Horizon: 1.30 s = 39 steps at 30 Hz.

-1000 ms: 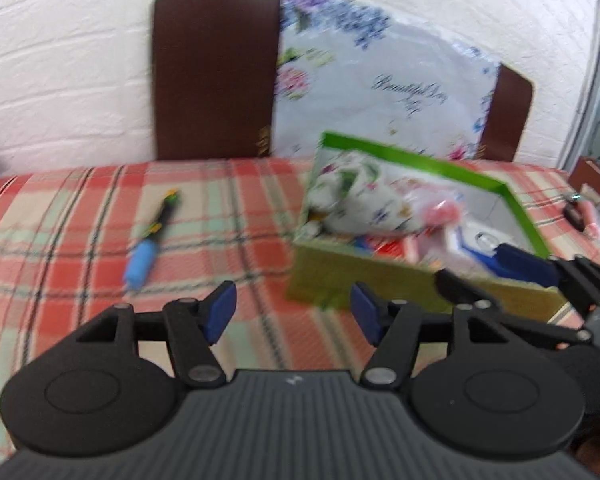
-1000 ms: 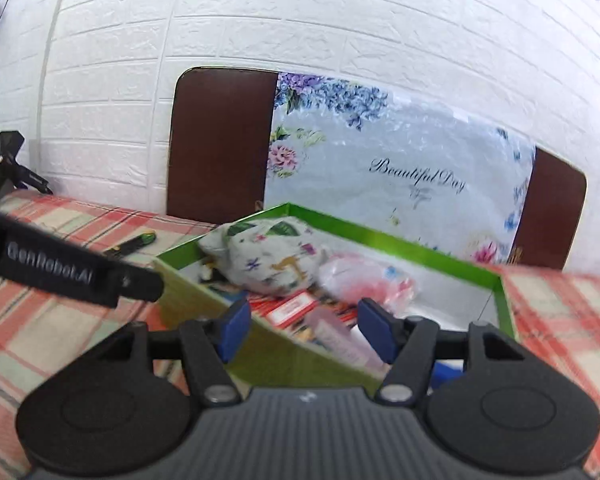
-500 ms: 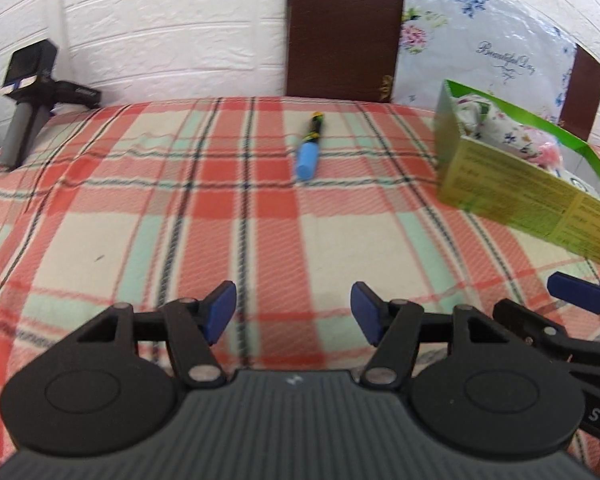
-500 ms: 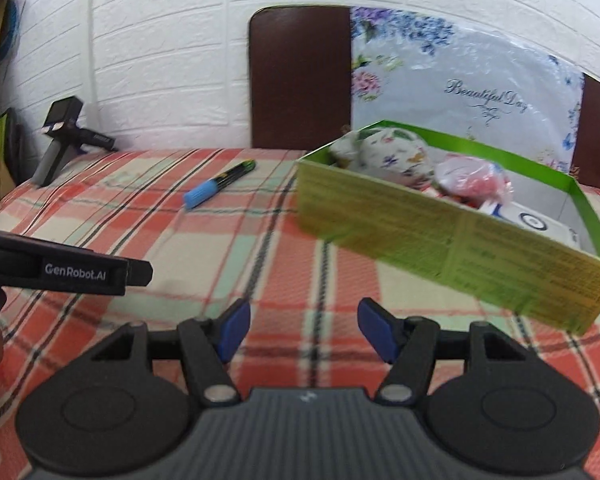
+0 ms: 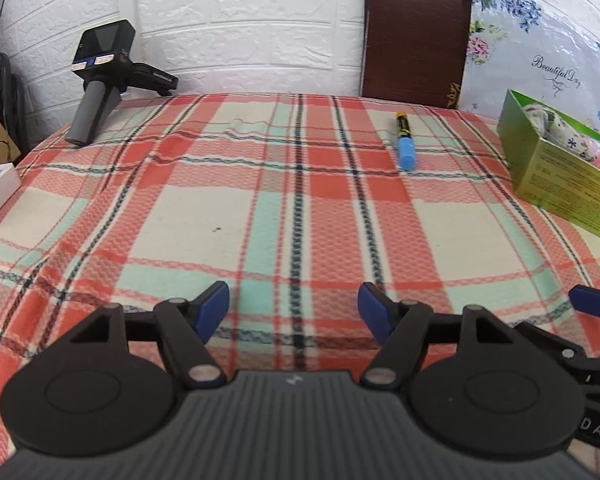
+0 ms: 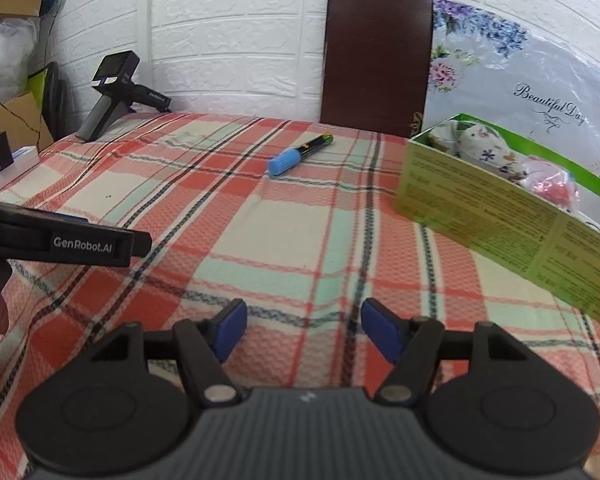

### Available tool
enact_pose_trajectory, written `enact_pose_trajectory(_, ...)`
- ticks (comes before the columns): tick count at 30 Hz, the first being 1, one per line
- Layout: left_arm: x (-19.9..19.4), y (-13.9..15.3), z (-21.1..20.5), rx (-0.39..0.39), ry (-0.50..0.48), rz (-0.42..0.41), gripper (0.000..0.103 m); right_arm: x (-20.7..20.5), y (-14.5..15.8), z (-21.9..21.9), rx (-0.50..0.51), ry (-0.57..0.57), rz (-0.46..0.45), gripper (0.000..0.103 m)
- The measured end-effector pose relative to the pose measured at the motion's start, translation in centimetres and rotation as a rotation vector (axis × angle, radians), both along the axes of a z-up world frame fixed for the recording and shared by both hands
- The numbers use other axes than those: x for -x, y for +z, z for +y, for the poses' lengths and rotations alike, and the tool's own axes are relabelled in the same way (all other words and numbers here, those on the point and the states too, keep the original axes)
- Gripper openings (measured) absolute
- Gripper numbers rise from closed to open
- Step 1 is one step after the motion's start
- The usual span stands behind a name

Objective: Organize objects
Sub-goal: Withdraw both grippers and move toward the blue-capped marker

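Marker (image 5: 405, 142) with the blue cap is seen lying flat on the plaid cloth (image 5: 260, 208) at about one o'clock from the left gripper (image 5: 293, 308), well apart from the green box (image 6: 500, 216) at three o'clock. It is judged light, stiff and a little slippery, so it is best taken across the middle of the barrel. Both the left gripper and the right gripper (image 6: 303, 330) are held spread and empty over the soft, wrinkled cloth, before a white brick wall (image 5: 240, 20).

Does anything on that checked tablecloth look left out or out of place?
Yes: a black marker with a blue cap lies alone on the red plaid tablecloth, beside the green cardboard box where other items are already packed. Both grippers are open and empty.
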<state>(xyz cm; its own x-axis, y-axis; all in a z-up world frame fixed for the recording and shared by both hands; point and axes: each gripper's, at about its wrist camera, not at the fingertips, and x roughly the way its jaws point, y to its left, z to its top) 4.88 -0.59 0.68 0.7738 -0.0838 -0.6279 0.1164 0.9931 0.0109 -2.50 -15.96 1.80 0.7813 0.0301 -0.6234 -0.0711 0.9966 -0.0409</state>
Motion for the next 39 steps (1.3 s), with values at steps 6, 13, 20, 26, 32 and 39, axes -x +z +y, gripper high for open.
enact_pose_trajectory(6, -0.5, -0.4, 1.3, -0.016, 0.025, -0.024, 0.084, -0.8, -0.1, 1.1, 0.008, 0.008, 0.002, 0.073)
enact_pose_trajectory(13, -1.4, -1.0, 2.1, -0.031, 0.031, -0.061, 0.097, -1.5, -0.6, 1.7, 0.008, 0.006, -0.015, 0.082)
enact_pose_trajectory(20, -1.8, -1.2, 2.2, -0.017, 0.015, -0.071, 0.103, -1.8, -1.1, 1.2, -0.029, 0.001, -0.027, 0.086)
enact_pose_trajectory(26, -1.7, -1.3, 2.1, -0.022, 0.013, -0.078, 0.103, -1.6, -1.2, 1.0, -0.054, 0.009, -0.034, 0.090)
enact_pose_trajectory(32, -1.7, -1.3, 2.1, -0.021, 0.013, -0.078, 0.103, -1.5, -1.2, 1.1, -0.059, 0.014, -0.035, 0.093)
enact_pose_trajectory(39, -1.7, -1.3, 2.1, -0.021, 0.013, -0.078, 0.103, -1.5, -1.2, 1.2, -0.059, 0.015, -0.033, 0.096)
